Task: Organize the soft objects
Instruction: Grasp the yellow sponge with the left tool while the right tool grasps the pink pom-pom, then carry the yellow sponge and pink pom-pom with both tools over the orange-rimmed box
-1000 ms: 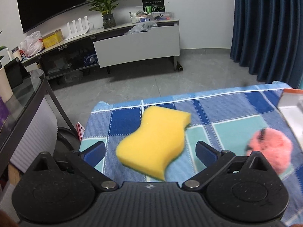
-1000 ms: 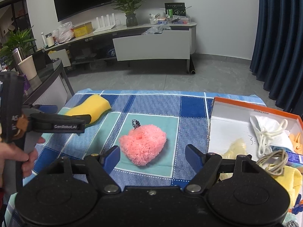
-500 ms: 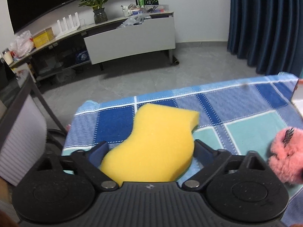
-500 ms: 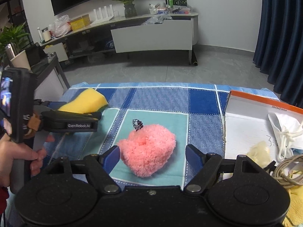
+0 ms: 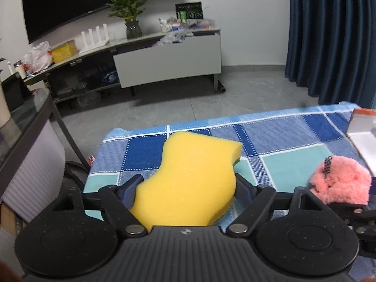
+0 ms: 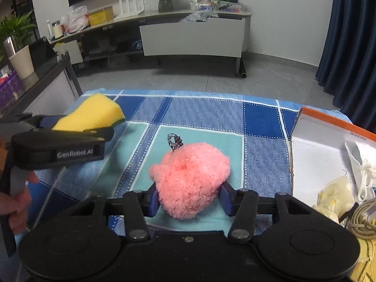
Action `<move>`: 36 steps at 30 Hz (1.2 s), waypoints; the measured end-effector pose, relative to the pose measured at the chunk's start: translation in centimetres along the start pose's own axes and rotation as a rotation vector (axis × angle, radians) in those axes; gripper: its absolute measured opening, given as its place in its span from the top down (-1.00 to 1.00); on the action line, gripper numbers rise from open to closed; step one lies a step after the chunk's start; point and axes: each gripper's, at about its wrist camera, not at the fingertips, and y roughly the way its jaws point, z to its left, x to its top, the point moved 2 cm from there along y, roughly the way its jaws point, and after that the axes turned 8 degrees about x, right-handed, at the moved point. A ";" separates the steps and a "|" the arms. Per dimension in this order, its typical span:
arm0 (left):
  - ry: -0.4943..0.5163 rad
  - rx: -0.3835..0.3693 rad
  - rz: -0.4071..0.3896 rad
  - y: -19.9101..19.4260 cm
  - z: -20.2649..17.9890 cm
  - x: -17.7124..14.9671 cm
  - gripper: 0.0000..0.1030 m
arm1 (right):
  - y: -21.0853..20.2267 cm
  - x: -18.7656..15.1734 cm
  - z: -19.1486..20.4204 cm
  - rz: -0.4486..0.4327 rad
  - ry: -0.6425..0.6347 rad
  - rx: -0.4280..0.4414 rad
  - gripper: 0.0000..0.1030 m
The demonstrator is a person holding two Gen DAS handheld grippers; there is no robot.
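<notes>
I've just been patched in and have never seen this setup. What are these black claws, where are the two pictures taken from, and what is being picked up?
No robot here: a person holds a two-finger gripper in each hand, each with a camera looking along its fingers. The left view shows the left gripper closing around a yellow sponge. The right view shows the right gripper closing around a pink pompom, with the person's hand at the left edge. Both things lie on a checked cloth. At the right stands an open box already holding soft items.
</notes>
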 end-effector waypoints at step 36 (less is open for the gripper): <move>-0.138 -0.011 -0.118 -14.5 -2.5 -2.7 -0.60 | -16.5 -4.7 -0.8 -0.194 0.057 -0.011 -0.18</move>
